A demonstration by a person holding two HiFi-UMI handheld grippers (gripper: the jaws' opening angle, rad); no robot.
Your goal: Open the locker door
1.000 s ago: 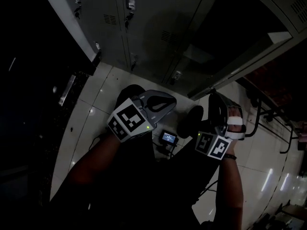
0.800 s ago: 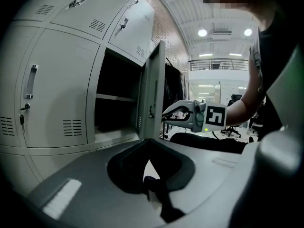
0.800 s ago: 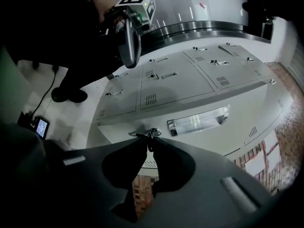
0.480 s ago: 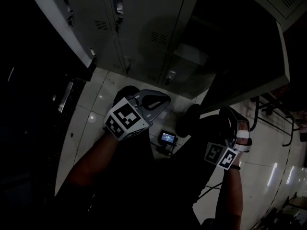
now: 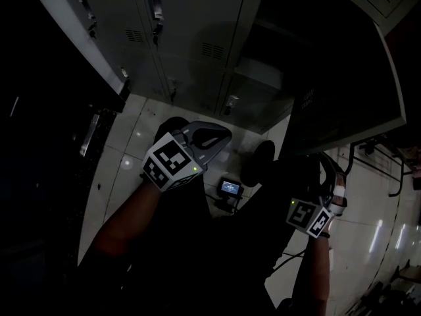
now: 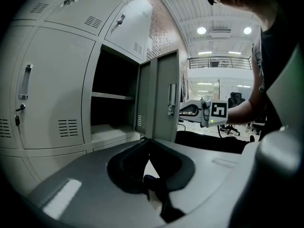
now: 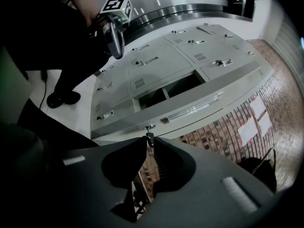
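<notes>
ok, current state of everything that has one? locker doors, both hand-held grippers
locker door: open, swung well out.
neighbouring door: shut.
upper doors: shut.
left hand-held gripper: jaws together, holding nothing.
right hand-held gripper: jaws closed on a small tab at the locker door's edge.
floor device: screen lit.
</notes>
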